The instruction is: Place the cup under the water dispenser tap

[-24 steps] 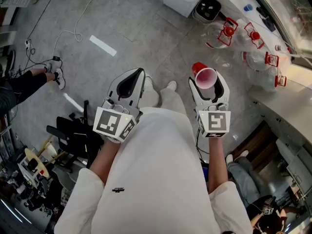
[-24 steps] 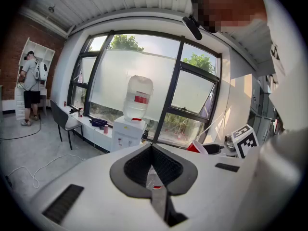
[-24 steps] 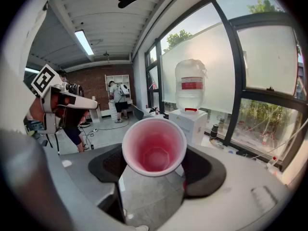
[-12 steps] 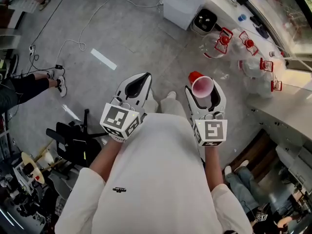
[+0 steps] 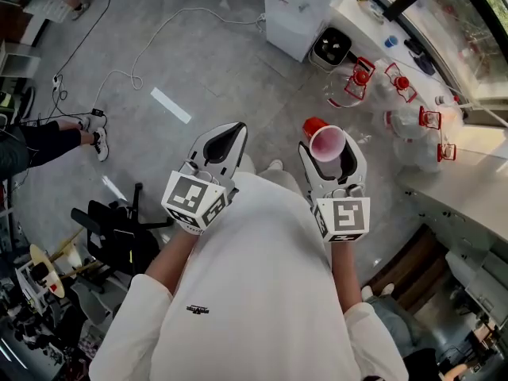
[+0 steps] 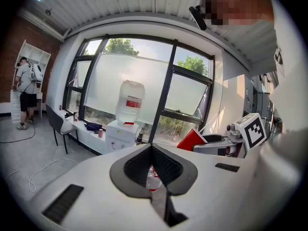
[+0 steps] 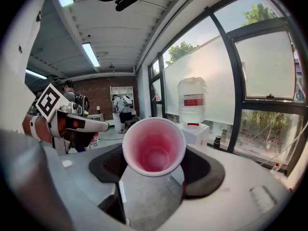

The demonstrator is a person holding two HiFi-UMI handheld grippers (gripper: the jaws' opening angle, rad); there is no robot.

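A red cup (image 5: 313,125) with a pale pink inside stands upright in my right gripper (image 5: 329,151), whose jaws are shut on its sides. In the right gripper view the cup (image 7: 154,148) fills the middle, gripped low between the dark pads (image 7: 207,172). The water dispenser (image 7: 198,131), a white cabinet under a big clear bottle (image 7: 192,102), stands ahead by the windows, well away from the cup. My left gripper (image 5: 235,130) is held level beside the right one, shut and empty. The left gripper view shows the dispenser (image 6: 124,131) beyond the jaw tips.
Several clear water jugs with red handles (image 5: 405,94) lie on the floor at the right, next to a pale counter (image 5: 468,189). A black bin (image 5: 332,48) stands beside a white cabinet (image 5: 298,10). Cables (image 5: 135,62) trail over the grey floor. A seated person's legs (image 5: 48,137) show at the left.
The view has moved forward over the floor, bringing the white cabinet and jugs further into the picture. Both grippers keep their pose, the right still holding the cup.
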